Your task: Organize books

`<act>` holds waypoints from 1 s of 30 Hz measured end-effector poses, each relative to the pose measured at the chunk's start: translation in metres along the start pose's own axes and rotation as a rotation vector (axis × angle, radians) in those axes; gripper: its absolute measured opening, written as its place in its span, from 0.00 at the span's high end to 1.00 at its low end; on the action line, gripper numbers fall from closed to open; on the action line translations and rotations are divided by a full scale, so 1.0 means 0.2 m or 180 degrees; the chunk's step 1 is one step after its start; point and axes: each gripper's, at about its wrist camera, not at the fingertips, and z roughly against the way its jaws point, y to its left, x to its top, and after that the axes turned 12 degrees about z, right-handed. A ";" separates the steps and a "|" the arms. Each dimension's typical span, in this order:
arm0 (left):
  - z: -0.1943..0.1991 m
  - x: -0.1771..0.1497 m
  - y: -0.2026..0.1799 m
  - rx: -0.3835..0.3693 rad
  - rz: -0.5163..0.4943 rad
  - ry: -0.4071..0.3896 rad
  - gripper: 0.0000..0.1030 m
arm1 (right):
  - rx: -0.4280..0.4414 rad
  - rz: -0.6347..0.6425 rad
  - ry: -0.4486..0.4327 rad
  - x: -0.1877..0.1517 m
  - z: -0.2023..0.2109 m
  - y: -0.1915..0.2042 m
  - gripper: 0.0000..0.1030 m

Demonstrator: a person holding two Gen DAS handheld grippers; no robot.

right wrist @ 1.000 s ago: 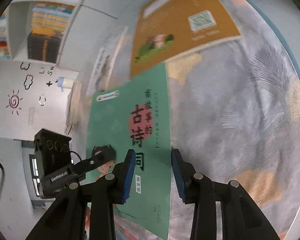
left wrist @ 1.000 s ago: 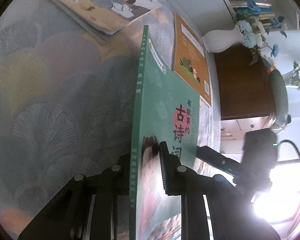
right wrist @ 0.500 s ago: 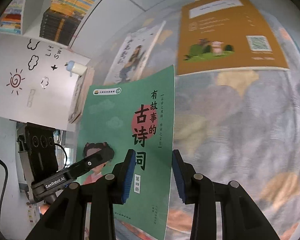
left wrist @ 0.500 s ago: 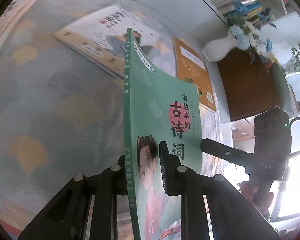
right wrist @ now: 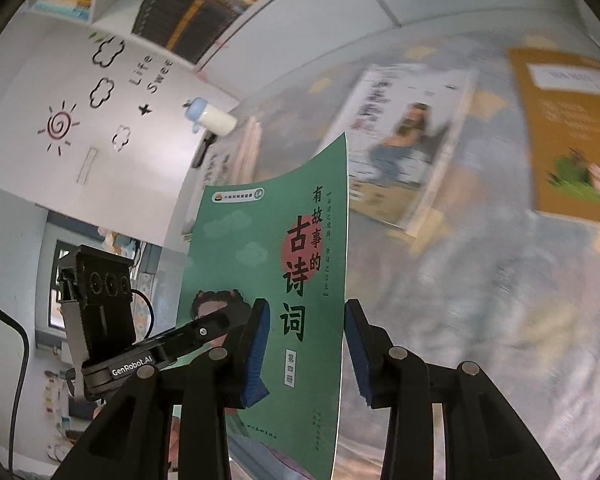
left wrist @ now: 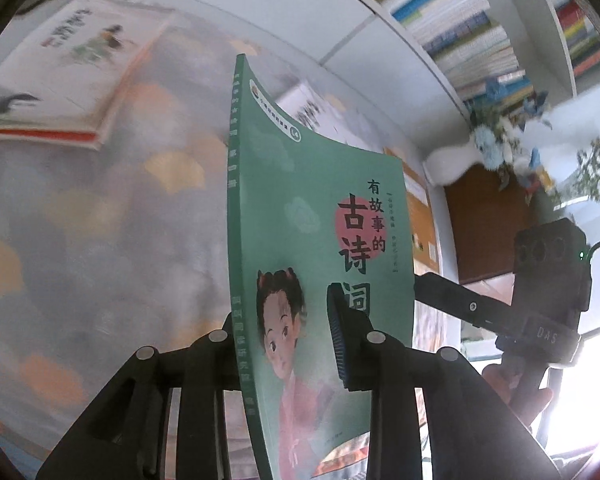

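Note:
A thin green book (left wrist: 320,220) with a girl on its cover stands upright in the air above the patterned tablecloth (left wrist: 100,240). My left gripper (left wrist: 284,320) holds it near the spine; its jaws are opening, with the book between them and the right pad (left wrist: 338,340) still against the cover. In the right wrist view the same green book (right wrist: 260,248) sits between the blue pads of my right gripper (right wrist: 304,320), which is shut on its free edge. Each gripper's body shows in the other's view.
On the cloth lie a white picture book (left wrist: 72,68), a second white book (right wrist: 404,140) and an orange book (right wrist: 568,132). Behind are filled bookshelves (left wrist: 480,40), a white vase of flowers (left wrist: 456,160), a wooden cabinet (left wrist: 484,224) and a whiteboard (right wrist: 100,120).
Both grippers rose with the green book, which now hangs higher above the cloth. The views tilted up toward the shelves. The left jaws stand slightly wider.

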 end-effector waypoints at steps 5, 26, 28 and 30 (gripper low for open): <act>0.13 0.14 0.14 -0.0041 0.0040 -0.0108 0.75 | 0.0098 0.0085 -0.0019 0.11 -0.12 0.16 0.63; 0.38 1.02 0.62 -0.0205 0.0026 -0.0359 0.72 | -0.0070 0.0332 -0.0027 0.80 -0.82 0.68 0.59; 0.34 1.08 0.66 -0.0189 0.0048 -0.0335 0.72 | -0.0099 0.0324 0.0028 0.86 -0.89 0.68 0.59; 0.30 1.16 0.72 -0.0180 0.0097 -0.0303 0.72 | -0.0159 0.0325 0.0081 0.93 -0.98 0.66 0.59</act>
